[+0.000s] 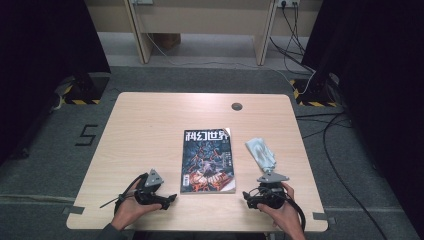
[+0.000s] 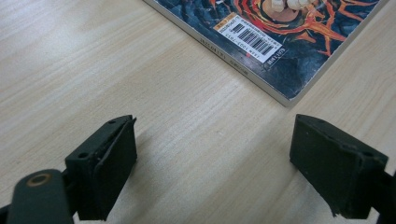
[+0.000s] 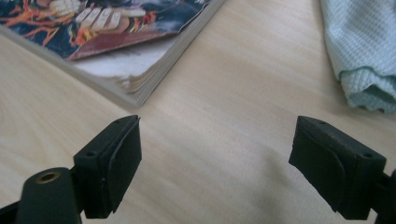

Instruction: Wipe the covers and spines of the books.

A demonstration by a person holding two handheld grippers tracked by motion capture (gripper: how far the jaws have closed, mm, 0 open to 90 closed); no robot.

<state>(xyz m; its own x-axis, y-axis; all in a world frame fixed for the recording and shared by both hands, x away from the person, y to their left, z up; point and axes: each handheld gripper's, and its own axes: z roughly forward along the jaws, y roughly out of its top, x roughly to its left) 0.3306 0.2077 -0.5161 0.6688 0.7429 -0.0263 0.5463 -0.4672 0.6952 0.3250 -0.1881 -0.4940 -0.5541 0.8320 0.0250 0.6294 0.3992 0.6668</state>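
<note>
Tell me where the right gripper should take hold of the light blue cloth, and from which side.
Probably the folded near end of the light blue cloth, approached from the person's side. It lies bunched and raised off the table closest to the right gripper, whose jaws stand open and empty, so the pads could pinch that thick fold.

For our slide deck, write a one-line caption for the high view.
Two open hand-held grippers flank a magazine; cloth at right.

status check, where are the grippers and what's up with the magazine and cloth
Left gripper open, empty, near the magazine corner. Right gripper open, empty, just short of the cloth. Magazine closed, flat on the table. Nothing in the way.
</note>
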